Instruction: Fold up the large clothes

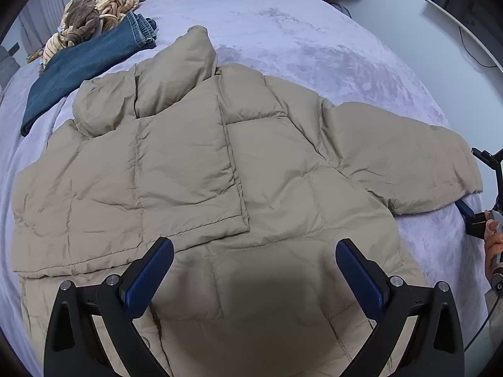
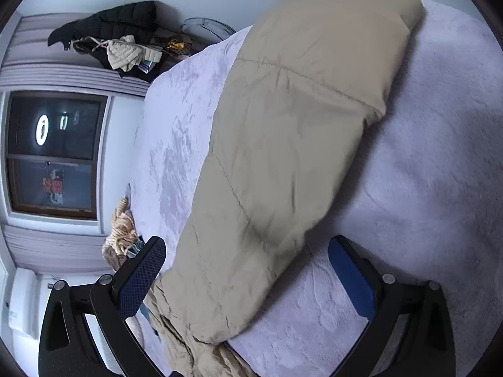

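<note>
**Both tongs open over the tan puffer jacket on the bed**

In the left wrist view, a tan quilted puffer jacket [image 1: 195,163] lies spread flat across a bed [image 1: 298,40] covered in pale lilac plush, filling the middle and lower part of the frame. One front panel is folded over onto the body, its edge running down the centre. A sleeve [image 1: 399,163] stretches out toward the right edge of the frame. The left tongs [image 1: 254,260] hang above the jacket's lower part with their blue pads spread wide and nothing between them. At the far right edge a hand [image 1: 493,245] holds the other tool, close to the sleeve's cuff.

In the upper left of that frame, folded blue jeans [image 1: 85,62] lie on the bed with a heap of striped tan and brown fabric [image 1: 94,15] just behind them, well apart from the jacket's hem.

In the right wrist view, the sleeve [image 2: 298,125] runs from the lower middle to the upper right of the frame over the lilac cover. The right tongs [image 2: 248,270] stand fully open astride the sleeve's near end, pads not pressing on it. A dark window [image 2: 53,154] fills the left of the frame, and a pile of dark and cream clothes [image 2: 116,40] sits at upper left.
</note>
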Available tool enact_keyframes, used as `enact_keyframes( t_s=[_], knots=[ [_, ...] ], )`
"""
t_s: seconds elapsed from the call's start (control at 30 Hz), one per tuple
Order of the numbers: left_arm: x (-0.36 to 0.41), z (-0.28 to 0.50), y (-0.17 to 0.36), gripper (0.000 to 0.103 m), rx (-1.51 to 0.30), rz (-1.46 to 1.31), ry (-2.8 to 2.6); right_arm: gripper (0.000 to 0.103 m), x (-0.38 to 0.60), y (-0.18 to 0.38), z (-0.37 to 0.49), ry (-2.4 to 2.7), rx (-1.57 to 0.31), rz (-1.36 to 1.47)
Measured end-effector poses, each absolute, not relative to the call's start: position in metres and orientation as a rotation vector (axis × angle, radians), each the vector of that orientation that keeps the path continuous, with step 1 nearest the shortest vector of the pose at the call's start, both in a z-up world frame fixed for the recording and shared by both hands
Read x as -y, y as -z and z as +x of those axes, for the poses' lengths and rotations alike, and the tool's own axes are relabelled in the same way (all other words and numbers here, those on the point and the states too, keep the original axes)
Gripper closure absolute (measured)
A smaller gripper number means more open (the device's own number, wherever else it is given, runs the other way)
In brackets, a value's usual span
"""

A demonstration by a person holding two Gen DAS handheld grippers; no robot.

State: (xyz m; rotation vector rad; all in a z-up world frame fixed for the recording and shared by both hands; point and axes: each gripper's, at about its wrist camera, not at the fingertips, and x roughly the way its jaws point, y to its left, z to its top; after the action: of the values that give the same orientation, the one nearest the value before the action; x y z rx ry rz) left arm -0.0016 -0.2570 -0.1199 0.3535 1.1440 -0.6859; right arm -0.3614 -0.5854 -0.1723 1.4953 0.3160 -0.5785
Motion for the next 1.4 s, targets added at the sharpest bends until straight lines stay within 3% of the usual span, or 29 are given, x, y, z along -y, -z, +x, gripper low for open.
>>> enact_keyframes(
  t_s=[0.3,0.37,0.43,0.5,0.83,1.1,1.23,1.4],
  knots=[
    [0.26,0.003,0.116,0.0,-1.136,0.34,0.674,0.001,0.622,0.19,-0.361,0.501,-0.087,1.719],
    [0.257,0.006,0.115,0.0,-1.135,0.329,0.666,0.011,0.627,0.193,-0.359,0.476,-0.065,1.763],
    [0.253,0.011,0.114,0.0,-1.134,0.316,0.657,0.068,0.626,0.196,-0.355,0.436,-0.081,1.791],
    [0.246,0.017,0.113,0.0,-1.131,0.304,0.646,0.096,0.624,0.192,-0.348,0.418,-0.098,1.765],
    [0.185,0.059,0.1,0.0,-1.081,0.263,0.561,0.097,0.566,0.073,-0.245,0.293,-0.303,1.268],
    [0.109,0.1,0.103,0.0,-1.068,0.195,0.452,0.097,0.41,-0.007,-0.099,0.147,-0.539,0.681],
    [0.076,0.113,0.11,0.0,-1.067,0.184,0.408,0.097,0.324,0.012,-0.056,0.077,-0.657,0.538],
    [0.05,0.124,0.126,0.0,-1.089,0.167,0.381,0.097,0.268,0.086,-0.029,0.114,-0.838,0.487]
  ],
)
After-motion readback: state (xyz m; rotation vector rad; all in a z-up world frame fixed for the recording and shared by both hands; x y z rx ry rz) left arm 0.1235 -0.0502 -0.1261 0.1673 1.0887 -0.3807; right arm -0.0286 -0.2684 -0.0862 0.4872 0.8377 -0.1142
